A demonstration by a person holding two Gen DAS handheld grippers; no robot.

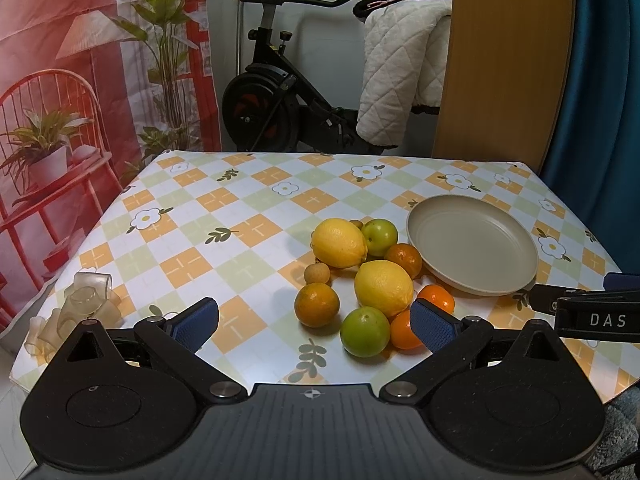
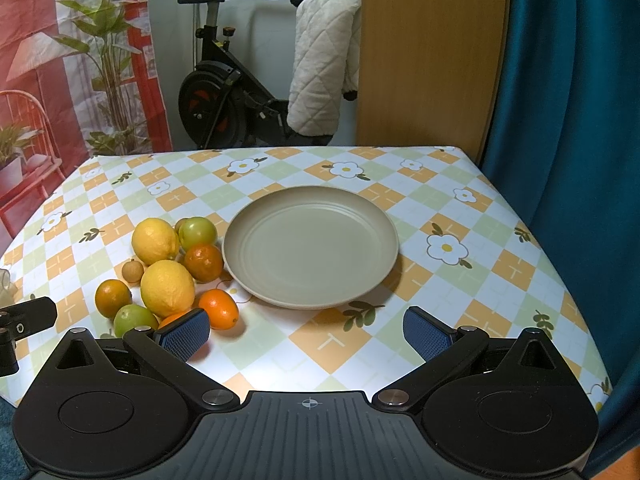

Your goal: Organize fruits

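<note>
We are looking across a counter (image 2: 440,320) covered in a checked cloth of orange, green and white squares with daisy prints. Behind it an exercise bike (image 1: 276,92) is standing beside a white quilted blanket (image 1: 404,76) draped over a wooden panel, and a red printed backdrop is hanging to the left.

A beige plate (image 2: 310,244) is sitting bare on the counter. Just to its left, a cluster of fruits is lying on the cloth: two lemons (image 1: 339,242), one behind the other (image 1: 383,288), a green fruit (image 1: 380,231) at the back and another (image 1: 365,332) at the front, several oranges (image 1: 317,305), and a small brown longan (image 1: 317,273). A dark orange (image 2: 203,263) is lying right against the plate's rim, and a bright one (image 2: 218,309) is lying near the plate's front edge.

We are holding our left gripper (image 1: 314,324) low in front of the fruit pile, its blue-padded jaws spread wide and holding nothing. Our right gripper (image 2: 306,334) is hovering before the plate, jaws likewise spread wide and holding nothing.

Some clear plastic cups (image 1: 86,294) are lying at the counter's far left edge.
</note>
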